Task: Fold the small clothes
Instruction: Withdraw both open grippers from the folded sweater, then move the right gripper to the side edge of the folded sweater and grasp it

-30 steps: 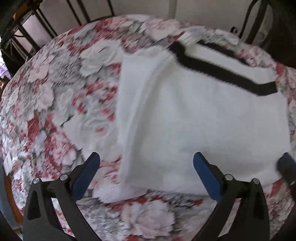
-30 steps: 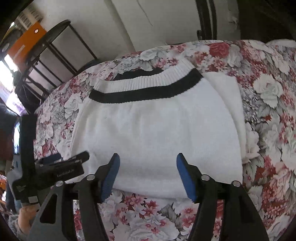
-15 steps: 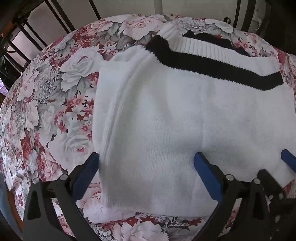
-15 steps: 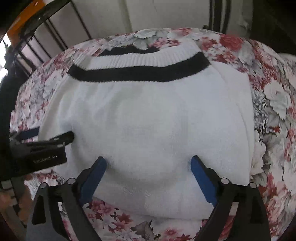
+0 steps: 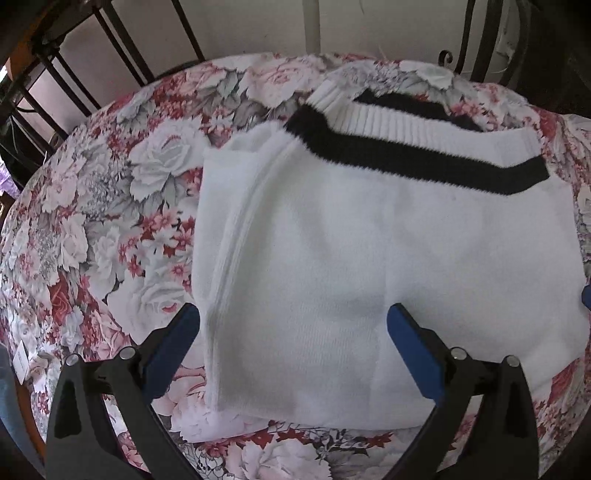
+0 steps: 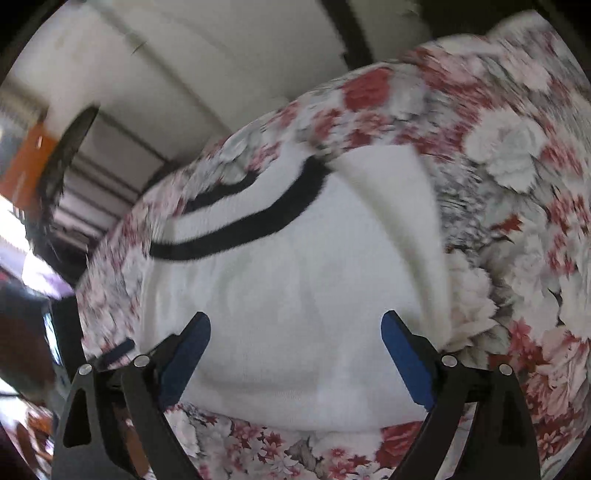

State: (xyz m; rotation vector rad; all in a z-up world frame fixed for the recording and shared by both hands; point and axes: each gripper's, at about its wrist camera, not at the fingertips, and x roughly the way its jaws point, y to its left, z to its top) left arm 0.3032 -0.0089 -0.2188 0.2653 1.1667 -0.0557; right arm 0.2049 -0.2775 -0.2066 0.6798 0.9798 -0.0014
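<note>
A white knitted sweater [image 5: 369, 236] with a black stripe [image 5: 406, 155] near its ribbed hem lies folded flat on the floral tablecloth [image 5: 110, 206]. It also shows in the right wrist view [image 6: 295, 295], blurred by motion. My left gripper [image 5: 291, 336] is open and empty, just above the garment's near left part. My right gripper [image 6: 295, 339] is open and empty over the garment's near edge. A blue tip of the right gripper shows at the right edge of the left wrist view [image 5: 586, 297].
The round table is covered by a red, pink and grey floral cloth [image 6: 517, 221]. Black metal chair frames [image 5: 122, 55] stand behind the table against a pale wall [image 5: 258, 26]. An orange object [image 6: 26, 162] is at the far left.
Both grippers stayed open. The left view moved closer over the sweater's left side. The right gripper swung and tilted; its view is now blurred and angled.
</note>
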